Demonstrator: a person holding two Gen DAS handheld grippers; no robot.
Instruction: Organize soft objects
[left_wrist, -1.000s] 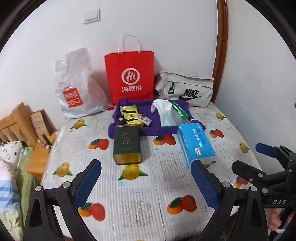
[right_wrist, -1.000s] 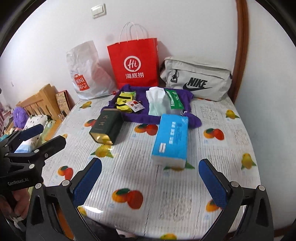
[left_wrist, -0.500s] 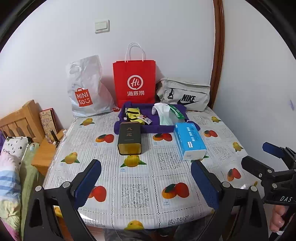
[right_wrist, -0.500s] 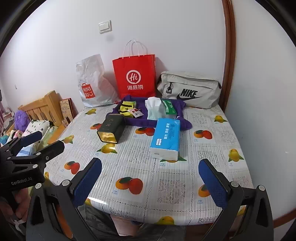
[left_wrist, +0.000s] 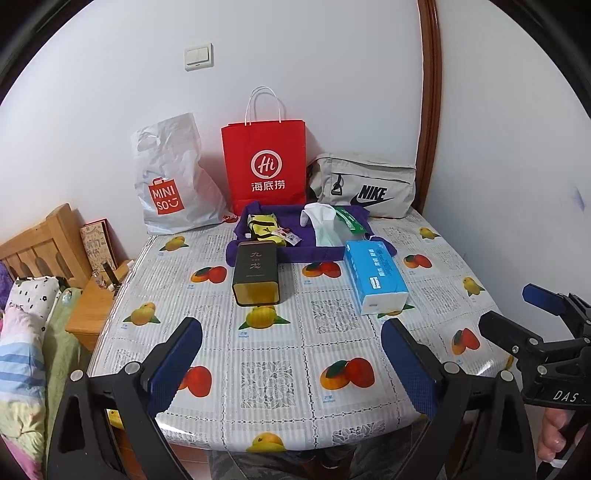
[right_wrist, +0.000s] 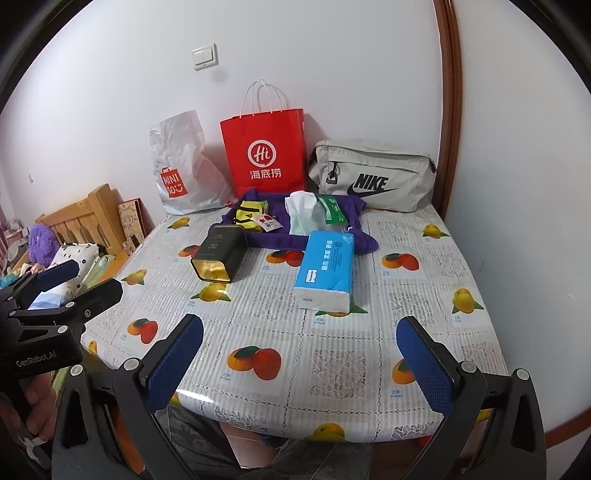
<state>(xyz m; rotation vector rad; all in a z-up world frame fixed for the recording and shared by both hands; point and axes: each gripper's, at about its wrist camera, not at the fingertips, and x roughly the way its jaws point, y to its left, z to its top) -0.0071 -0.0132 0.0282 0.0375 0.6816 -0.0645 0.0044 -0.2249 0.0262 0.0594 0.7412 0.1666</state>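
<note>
- The left gripper (left_wrist: 291, 363) hangs over the near edge of the table (left_wrist: 332, 391). Its blue pads are spread wide, with nothing between them.
- The right gripper (right_wrist: 299, 365) hangs over the near edge too — spread wide and holding nothing.
- A purple cloth (left_wrist: 295, 253) lies at the back of the table. Yellow socks (left_wrist: 264, 230) and a white sock (left_wrist: 323, 225) sit on top of it.
- A blue tissue pack (left_wrist: 375, 275) lies in front of the cloth, on the right side, touching its edge.
- A dark tin (left_wrist: 255, 273) lies on its side just left of the tissue pack.
- Along the wall stand a white plastic bag (left_wrist: 173, 177), a red paper bag (left_wrist: 264, 162) and a grey bag (left_wrist: 364, 184).
</note>
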